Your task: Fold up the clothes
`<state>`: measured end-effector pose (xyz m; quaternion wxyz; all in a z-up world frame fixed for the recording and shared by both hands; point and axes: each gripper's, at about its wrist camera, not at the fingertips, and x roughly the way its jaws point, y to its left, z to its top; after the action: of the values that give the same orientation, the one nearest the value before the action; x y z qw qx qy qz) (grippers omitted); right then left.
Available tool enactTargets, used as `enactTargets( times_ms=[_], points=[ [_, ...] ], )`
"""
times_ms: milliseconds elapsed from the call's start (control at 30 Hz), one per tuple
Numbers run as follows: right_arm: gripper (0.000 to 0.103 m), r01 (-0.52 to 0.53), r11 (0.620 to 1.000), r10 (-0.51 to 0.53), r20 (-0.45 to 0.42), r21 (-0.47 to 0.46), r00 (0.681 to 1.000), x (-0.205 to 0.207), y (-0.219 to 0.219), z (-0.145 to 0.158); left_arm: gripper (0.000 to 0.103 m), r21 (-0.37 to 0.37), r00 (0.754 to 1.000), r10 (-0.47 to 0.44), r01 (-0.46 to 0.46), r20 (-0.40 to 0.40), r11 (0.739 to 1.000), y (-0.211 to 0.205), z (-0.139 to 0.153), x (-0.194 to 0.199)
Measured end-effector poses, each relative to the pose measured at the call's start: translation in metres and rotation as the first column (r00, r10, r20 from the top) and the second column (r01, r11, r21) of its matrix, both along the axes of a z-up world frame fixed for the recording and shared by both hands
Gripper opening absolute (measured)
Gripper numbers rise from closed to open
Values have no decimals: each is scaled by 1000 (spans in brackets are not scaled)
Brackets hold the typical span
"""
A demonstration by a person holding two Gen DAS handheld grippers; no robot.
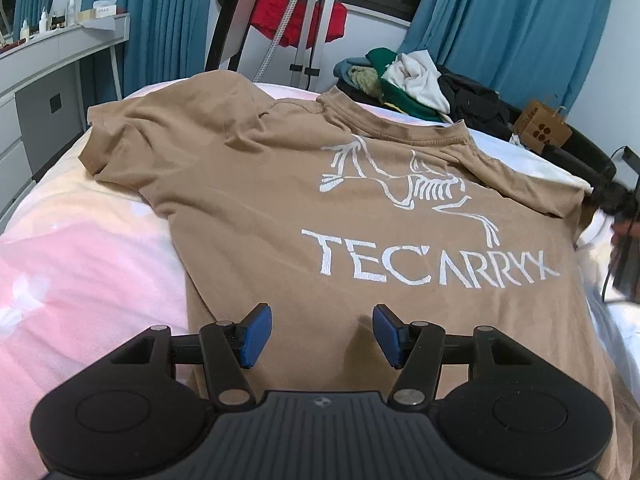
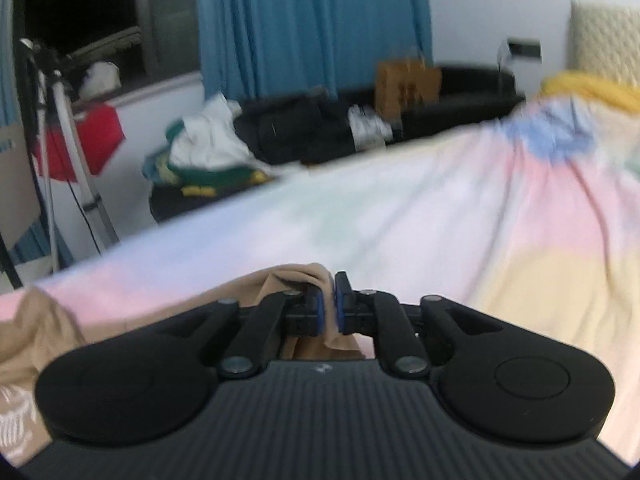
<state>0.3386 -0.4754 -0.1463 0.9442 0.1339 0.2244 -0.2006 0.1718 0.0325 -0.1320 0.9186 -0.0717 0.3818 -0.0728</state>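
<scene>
The tan T-shirt [image 1: 304,184] lies spread, print side up, across the bed [image 1: 80,248], its collar toward the far edge. The right gripper [image 2: 329,304] is pinched on a bit of its cloth at the bed's right side. The left gripper [image 1: 322,336] hovers with jaws wide over the hem. To fold well, carry the pinched cloth low and evenly over the body, while the left one holds the hem flat.

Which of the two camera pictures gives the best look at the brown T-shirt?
The left wrist view. There the brown T-shirt lies spread on the bed, white print readable, under the open left gripper. The blurred right wrist view shows only a bunched edge pinched in the right gripper.
</scene>
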Motion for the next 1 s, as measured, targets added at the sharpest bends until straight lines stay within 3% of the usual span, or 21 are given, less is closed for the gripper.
enactTargets(
  times_ms=[33, 100, 300, 467, 633, 767, 1000],
  points=[
    [32, 13, 1000, -13, 0, 17, 1000, -7, 1, -3, 59, -3, 1000, -2, 2, 6, 1000, 1, 1, 0],
    [59, 36, 998, -37, 7, 48, 999, -22, 5, -5, 59, -5, 1000, -12, 12, 18, 1000, 1, 3, -3],
    [60, 48, 987, -58, 65, 152, 996, -116, 65, 23, 59, 5, 997, -61, 60, 54, 998, -2, 13, -23],
    [60, -27, 970, 17, 43, 240, 999, -201, 135, 37, 58, 15, 991, -102, 101, 83, 995, -4, 21, -39],
    [57, -114, 965, 97, 82, 237, 992, -218, 156, 53, 58, 121, 970, -186, 168, 154, 978, -27, 24, -51],
    [58, -56, 977, 34, 109, 205, 993, -223, 147, 53, 57, 248, 934, -298, 246, 199, 937, -68, 27, -34],
    [60, 93, 942, -131, 100, 322, 986, -230, 100, 28, 57, 426, 839, -501, 381, 212, 820, -178, 20, 53]
  ],
)
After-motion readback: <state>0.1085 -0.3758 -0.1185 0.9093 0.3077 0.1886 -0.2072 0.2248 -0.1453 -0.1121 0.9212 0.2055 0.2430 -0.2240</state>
